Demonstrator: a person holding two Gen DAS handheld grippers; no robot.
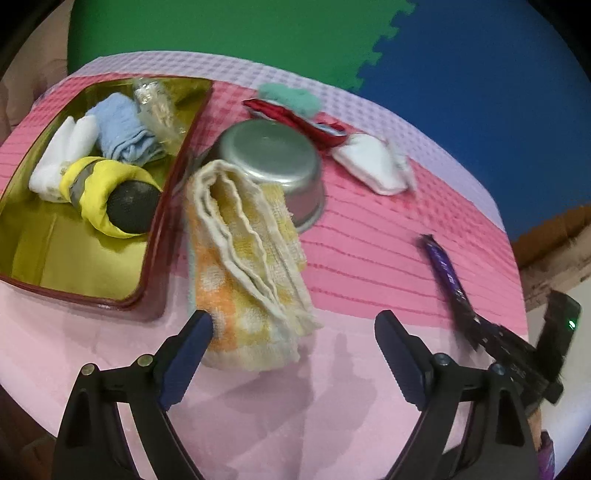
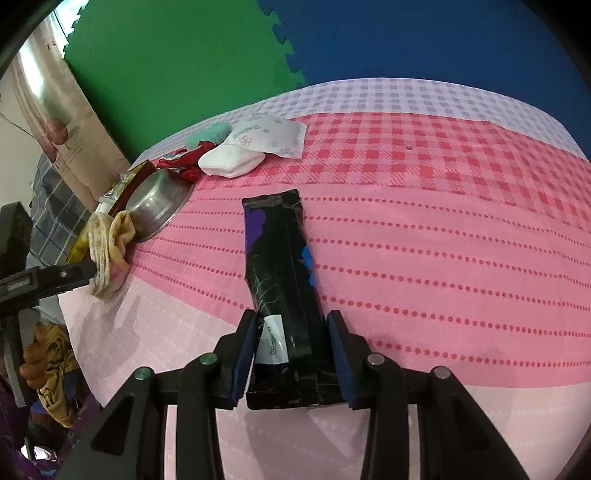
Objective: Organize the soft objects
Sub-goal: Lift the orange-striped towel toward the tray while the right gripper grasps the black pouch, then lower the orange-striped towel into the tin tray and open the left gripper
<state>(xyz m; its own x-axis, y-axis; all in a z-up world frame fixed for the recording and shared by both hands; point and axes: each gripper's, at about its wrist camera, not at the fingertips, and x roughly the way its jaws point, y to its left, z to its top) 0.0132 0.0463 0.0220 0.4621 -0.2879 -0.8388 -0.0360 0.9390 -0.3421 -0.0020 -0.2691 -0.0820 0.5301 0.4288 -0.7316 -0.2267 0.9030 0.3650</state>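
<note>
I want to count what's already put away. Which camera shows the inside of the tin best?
The left wrist view: it looks down into the open tin, showing rolled cloths. The right wrist view catches only its edge behind the steel bowl.

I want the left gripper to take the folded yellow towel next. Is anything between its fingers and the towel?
Nothing visible does. The left gripper is open with the yellow towel just ahead, its near end by the left fingertip. The towel's far end leans on the overturned metal bowl, beside the tin.

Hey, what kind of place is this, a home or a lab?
Probably a home play corner: a table under a checked tablecloth, foam puzzle mats behind it, and a tin box of rolled socks.
</note>
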